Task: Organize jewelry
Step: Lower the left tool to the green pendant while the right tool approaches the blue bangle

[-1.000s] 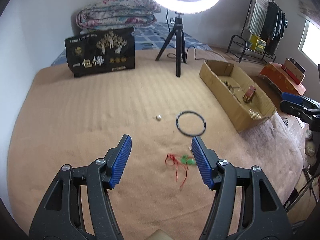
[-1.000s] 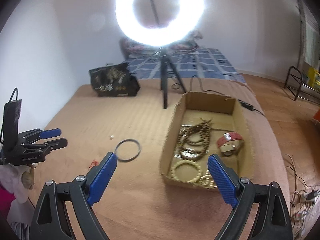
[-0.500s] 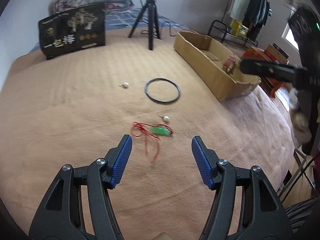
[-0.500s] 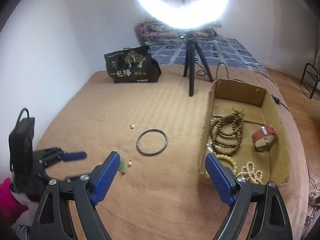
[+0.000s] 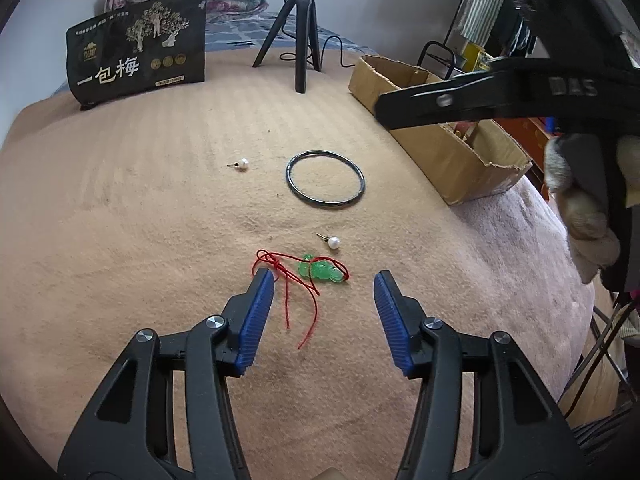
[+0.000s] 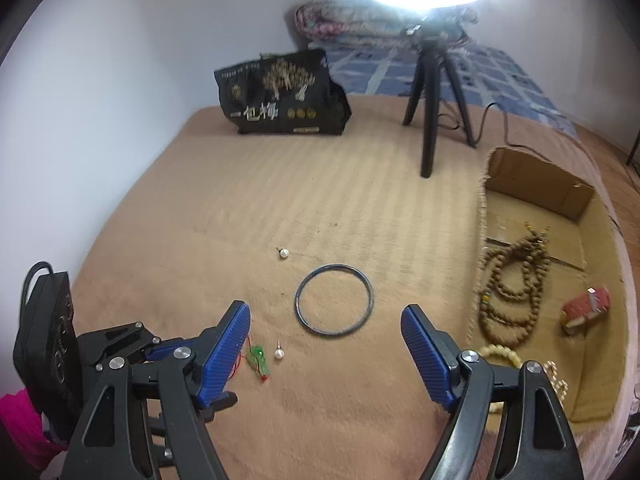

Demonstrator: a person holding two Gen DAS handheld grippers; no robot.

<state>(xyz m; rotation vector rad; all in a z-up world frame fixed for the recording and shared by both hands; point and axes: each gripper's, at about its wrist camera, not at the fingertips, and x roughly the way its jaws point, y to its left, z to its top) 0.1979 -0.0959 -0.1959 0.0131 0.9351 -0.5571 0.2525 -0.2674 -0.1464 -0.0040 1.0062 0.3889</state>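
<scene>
A green pendant [image 5: 320,272] on a red cord lies on the tan blanket just ahead of my left gripper [image 5: 323,279]. Its jaws are closing, with the cord's knot by the left fingertip and nothing pressed. A pearl earring [image 5: 334,243] sits just past the pendant, and a second one [image 5: 243,164] lies farther off. The dark bangle [image 6: 334,300] lies flat right in front of my right gripper [image 6: 326,311], whose wide jaws are also closing on nothing. The cardboard box [image 6: 536,184] at the right holds bead strings [image 6: 516,292] and a red watch [image 6: 586,306].
A black snack bag [image 6: 280,100] and a ring light's tripod [image 6: 430,92] stand at the back of the bed. The bed's edge drops off to the right past the box [image 5: 460,160]. Folded quilts lie behind the bag.
My left gripper has sunk toward the pendant and its jaws have narrowed. My right gripper has swung left from over the box to face the bangle, its jaws narrowing too.
</scene>
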